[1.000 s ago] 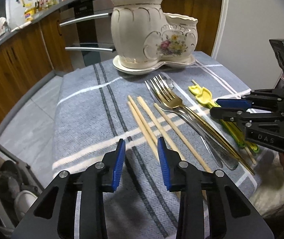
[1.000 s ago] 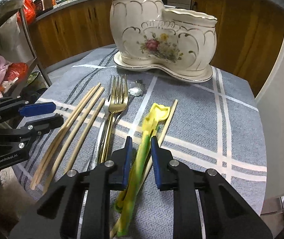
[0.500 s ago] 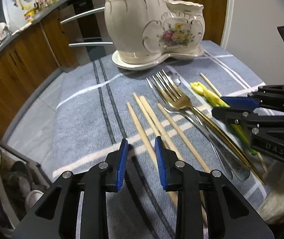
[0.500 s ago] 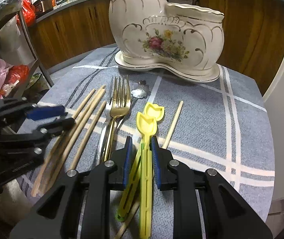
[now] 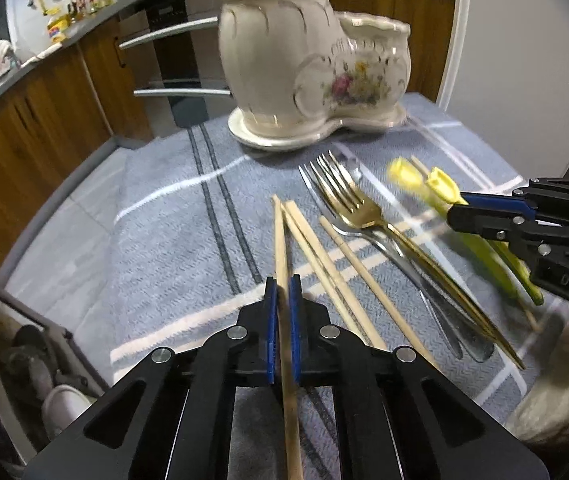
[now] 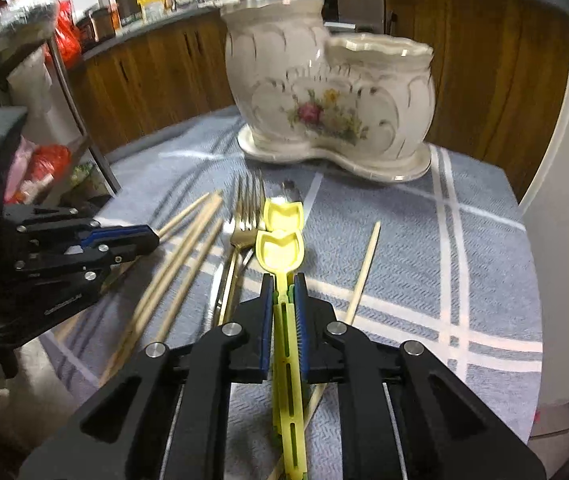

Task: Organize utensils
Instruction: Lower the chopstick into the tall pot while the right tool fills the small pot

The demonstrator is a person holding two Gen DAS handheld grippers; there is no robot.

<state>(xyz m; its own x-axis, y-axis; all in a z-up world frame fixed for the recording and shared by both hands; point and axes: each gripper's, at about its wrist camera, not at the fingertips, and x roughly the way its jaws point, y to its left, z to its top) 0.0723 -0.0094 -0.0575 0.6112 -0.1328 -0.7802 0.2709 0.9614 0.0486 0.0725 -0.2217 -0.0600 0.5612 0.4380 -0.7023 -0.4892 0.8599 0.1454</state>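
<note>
A cream two-compartment ceramic holder (image 5: 308, 76) (image 6: 324, 96) stands at the far side of the grey checked cloth. My left gripper (image 5: 281, 292) is shut on one wooden chopstick (image 5: 281, 240), lifted off the cloth. Other chopsticks (image 5: 332, 268) lie beside a gold fork (image 5: 360, 208) and a silver utensil (image 5: 440, 312). My right gripper (image 6: 283, 292) is shut on two yellow tulip-shaped spoons (image 6: 280, 240), raised above the cloth; it shows in the left wrist view (image 5: 456, 208) too. One chopstick (image 6: 364, 268) lies to the right of the spoons.
Wooden kitchen cabinets (image 5: 44, 120) and an oven with metal handles (image 5: 172, 56) stand behind the table. A white wall or appliance (image 6: 564, 200) rises at the right. The cloth's left edge (image 5: 84, 240) drops off to the floor and a rack with dishes (image 5: 44, 360).
My left gripper closed on one chopstick and lifted it. My right gripper closed on the yellow spoons, lifted them and moved toward the holder.
</note>
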